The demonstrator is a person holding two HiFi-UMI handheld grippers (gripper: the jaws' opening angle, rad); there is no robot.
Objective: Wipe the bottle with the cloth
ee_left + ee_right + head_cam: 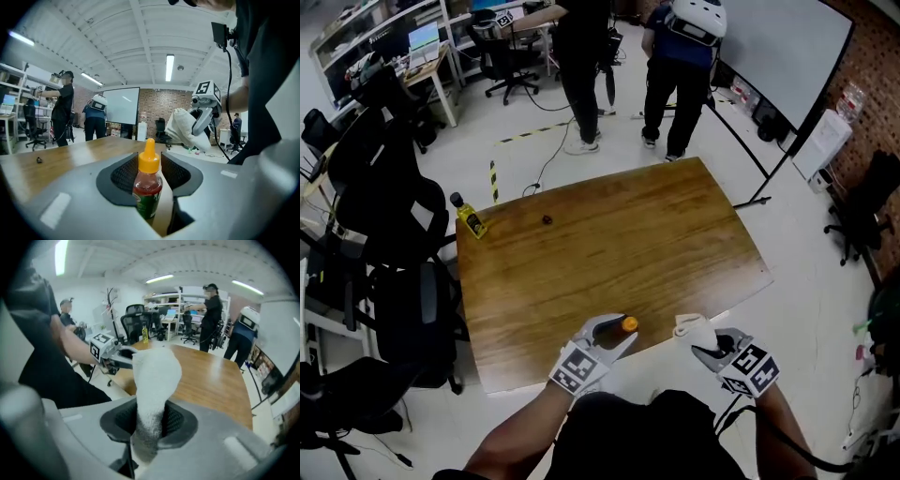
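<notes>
A small bottle [148, 180] of red sauce with an orange cap [629, 324] stands upright between the jaws of my left gripper [150, 176], whose pads sit against its sides. In the head view my left gripper [619, 334] is at the near edge of the wooden table [619, 244]. My right gripper [150, 420] is shut on a white cloth [157, 376], whose free end sticks out past the jaws. In the head view the cloth [692, 325] and right gripper [703, 351] are just off the table's near edge, to the right of the bottle and apart from it.
A yellow bottle with a black cap [469, 216] stands at the table's far left corner, with a small dark object [547, 220] near it. Two people [581, 66] stand beyond the table. Black office chairs [389, 211] crowd the left side; a whiteboard [787, 47] stands at the far right.
</notes>
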